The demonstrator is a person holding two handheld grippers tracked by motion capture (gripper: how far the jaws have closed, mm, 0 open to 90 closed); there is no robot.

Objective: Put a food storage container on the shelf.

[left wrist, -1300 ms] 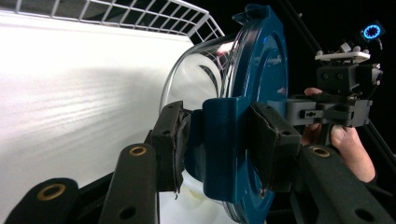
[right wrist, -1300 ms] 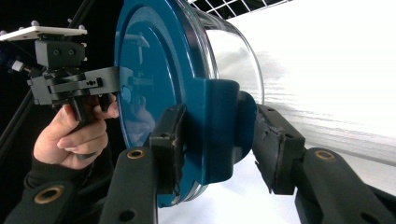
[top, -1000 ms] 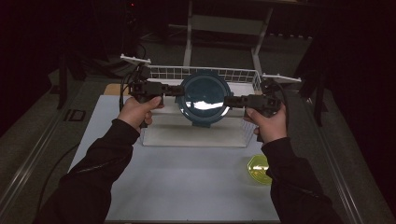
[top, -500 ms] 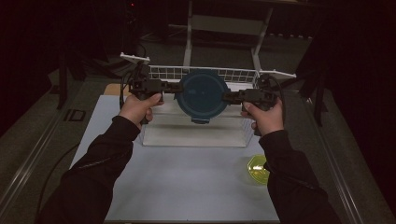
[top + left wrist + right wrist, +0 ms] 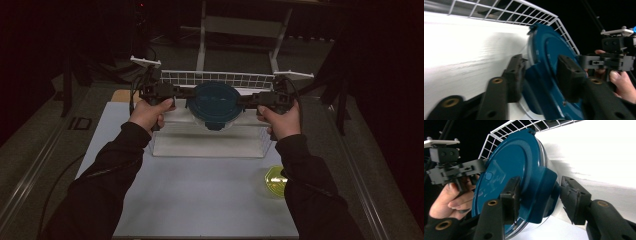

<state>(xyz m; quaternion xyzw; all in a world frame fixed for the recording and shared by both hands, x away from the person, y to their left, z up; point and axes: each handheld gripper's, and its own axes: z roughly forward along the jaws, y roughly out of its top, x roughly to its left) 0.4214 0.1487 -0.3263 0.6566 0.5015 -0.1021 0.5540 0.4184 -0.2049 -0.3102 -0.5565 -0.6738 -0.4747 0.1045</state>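
Both tools (image 5: pixel 187 97) (image 5: pixel 246 100) clamped on blue-lidded container (image 5: pixel 215 102) — left jaws easing, white table (image 5: pixel 200 190), dark room

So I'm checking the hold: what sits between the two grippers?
In the high view, a blue-lidded round container spans between the left gripper and right gripper.

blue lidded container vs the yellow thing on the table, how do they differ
The blue lidded container is held up on edge between the left gripper and right gripper, above the white wire rack; the yellow thing lies flat on the table, untouched. The container is dark blue with a clear body and clearly larger; the yellow thing is translucent yellow-green. Both look roundish.
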